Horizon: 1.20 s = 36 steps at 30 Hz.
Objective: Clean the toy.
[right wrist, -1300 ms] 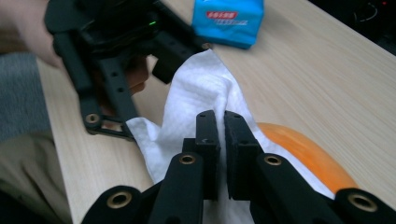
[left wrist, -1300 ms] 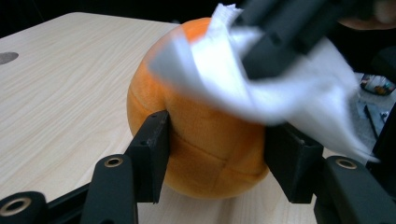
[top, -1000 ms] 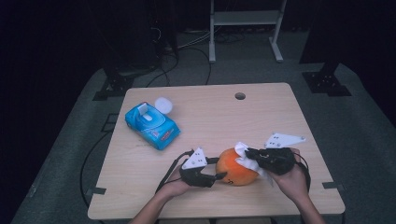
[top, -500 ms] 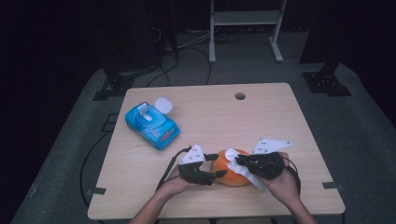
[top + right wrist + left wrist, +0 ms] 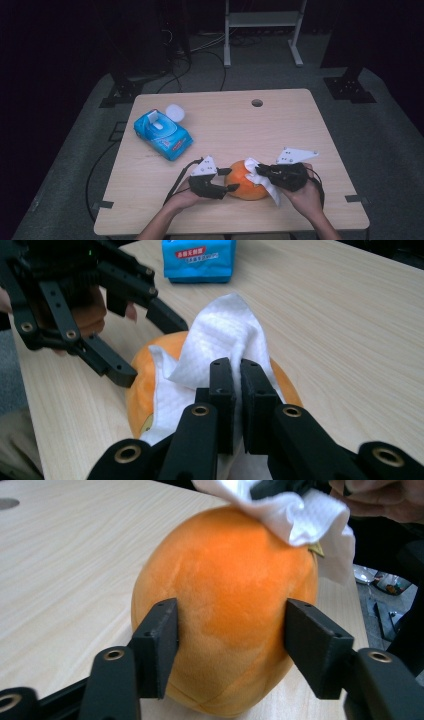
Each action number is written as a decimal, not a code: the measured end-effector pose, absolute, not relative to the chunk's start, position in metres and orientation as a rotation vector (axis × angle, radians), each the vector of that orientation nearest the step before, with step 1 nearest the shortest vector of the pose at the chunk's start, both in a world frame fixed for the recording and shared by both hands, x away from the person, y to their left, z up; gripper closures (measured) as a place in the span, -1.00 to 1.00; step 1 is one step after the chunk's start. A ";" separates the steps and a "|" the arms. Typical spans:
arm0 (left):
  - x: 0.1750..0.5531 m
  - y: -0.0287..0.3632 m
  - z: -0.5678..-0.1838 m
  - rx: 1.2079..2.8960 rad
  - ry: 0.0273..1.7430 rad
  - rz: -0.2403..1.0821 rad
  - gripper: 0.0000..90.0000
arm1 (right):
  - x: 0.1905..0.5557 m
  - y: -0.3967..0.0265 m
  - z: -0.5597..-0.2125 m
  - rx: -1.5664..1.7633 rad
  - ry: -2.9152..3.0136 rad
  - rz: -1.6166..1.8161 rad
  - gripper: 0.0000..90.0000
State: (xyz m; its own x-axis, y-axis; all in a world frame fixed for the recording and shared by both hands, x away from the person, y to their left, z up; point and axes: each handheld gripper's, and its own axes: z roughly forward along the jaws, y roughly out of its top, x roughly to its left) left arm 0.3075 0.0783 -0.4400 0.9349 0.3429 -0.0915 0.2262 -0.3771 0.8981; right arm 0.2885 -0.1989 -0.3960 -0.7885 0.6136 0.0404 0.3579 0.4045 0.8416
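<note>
An orange plush ball (image 5: 243,186) rests on the wooden table (image 5: 280,125) near its front edge. My left gripper (image 5: 230,179) reaches in from the left, its jaws on either side of the orange ball (image 5: 225,595). They have just been closing on it, and the pads press its sides. My right gripper (image 5: 239,375) is shut on a white tissue (image 5: 225,330). It holds the tissue (image 5: 262,181) against the top right of the orange ball (image 5: 140,385). The left gripper (image 5: 145,345) shows across from it.
A blue pack of wipes (image 5: 162,132) lies at the table's left, with a small white round lid (image 5: 175,112) just behind it. A cable hole (image 5: 257,103) sits near the far edge. A white shelf frame (image 5: 262,20) stands beyond the table.
The right gripper has slid the tissue a little leftward over the orange ball. The ball has shifted slightly left. The left gripper has stayed at the ball's left side.
</note>
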 end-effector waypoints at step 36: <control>0.309 0.082 -0.452 1.947 0.440 0.072 -0.27 | 0.293 -0.232 -0.404 0.974 2.415 1.357 0.88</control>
